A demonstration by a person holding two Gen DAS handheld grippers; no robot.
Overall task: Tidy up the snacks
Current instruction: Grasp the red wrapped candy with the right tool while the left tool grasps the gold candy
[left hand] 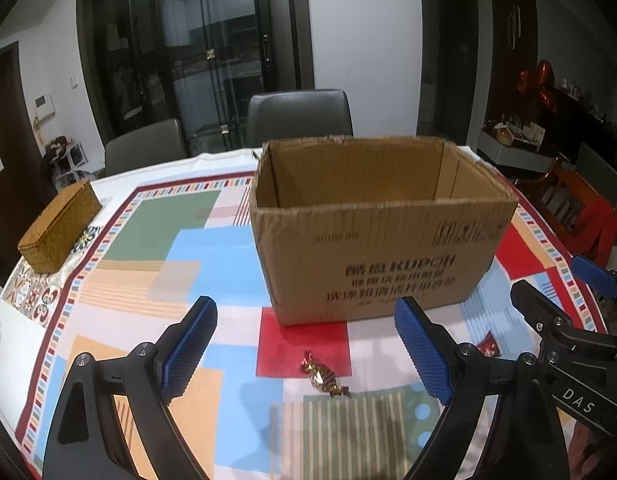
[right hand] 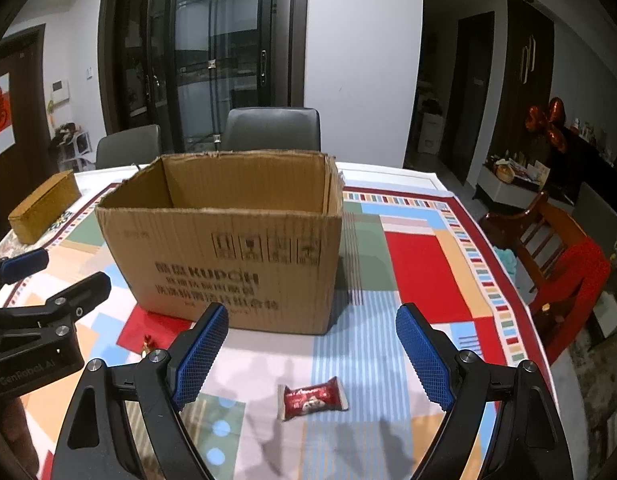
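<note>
worktop (left hand: 196, 240): covered by a cloth with bright patches of red, blue, green and orange
cardboard box (left hand: 372, 248): big, brown, open at the top, standing on the cloth; black print on its near side
woven box (left hand: 60, 228): brown, lid on, near the left edge of the worktop, well apart from the cardboard box
left gripper (left hand: 304, 350): released, its blue pads wide apart, nothing between them; it hangs over the gold candy
right gripper (right hand: 312, 354): released too, pads wide apart and holding nothing; it hangs over the red candy
red candy (right hand: 313, 398): in a red wrapper with white ends, lying flat on the blue striped patch, near the front of the cardboard box
gold candy (left hand: 324, 376): shiny twisted wrapper, lying at the edge of a red patch, in front of the cardboard box
</note>
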